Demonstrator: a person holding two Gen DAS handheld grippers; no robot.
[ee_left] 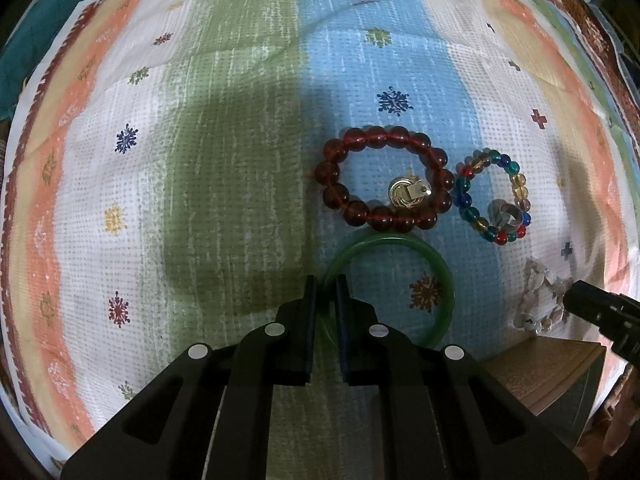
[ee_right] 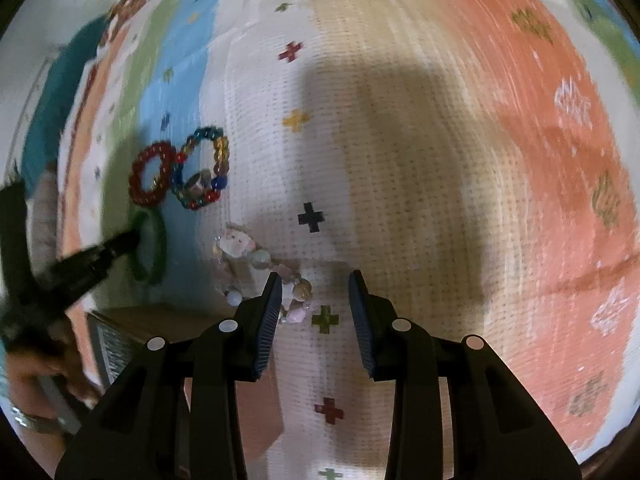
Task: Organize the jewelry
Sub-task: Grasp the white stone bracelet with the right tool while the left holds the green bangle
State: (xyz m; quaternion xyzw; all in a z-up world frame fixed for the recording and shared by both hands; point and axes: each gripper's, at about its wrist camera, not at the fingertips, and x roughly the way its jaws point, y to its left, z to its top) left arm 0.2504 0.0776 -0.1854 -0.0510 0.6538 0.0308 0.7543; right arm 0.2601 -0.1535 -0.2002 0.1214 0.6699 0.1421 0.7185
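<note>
A green bangle (ee_left: 400, 240) lies on the striped cloth; my left gripper (ee_left: 326, 284) is shut on its left rim. Behind it lies a dark red bead bracelet (ee_left: 348, 140) with a gold ring (ee_left: 404, 194) inside. To the right is a multicoloured bead bracelet (ee_left: 464, 200) around a silver ring (ee_left: 506, 216). A pale shell bracelet (ee_left: 536, 280) lies at the right. In the right wrist view my right gripper (ee_right: 316, 284) is open and empty, with the shell bracelet (ee_right: 240, 244) just left of its left finger. The bangle (ee_right: 154, 248), red bracelet (ee_right: 150, 176) and multicoloured bracelet (ee_right: 202, 168) show at the left.
A brown box (ee_left: 552, 376) stands at the lower right, by the shell bracelet; it also shows in the right wrist view (ee_right: 160, 320). The striped cloth (ee_left: 200, 160) covers the whole surface. A teal fabric (ee_left: 36, 48) lies at the far left edge.
</note>
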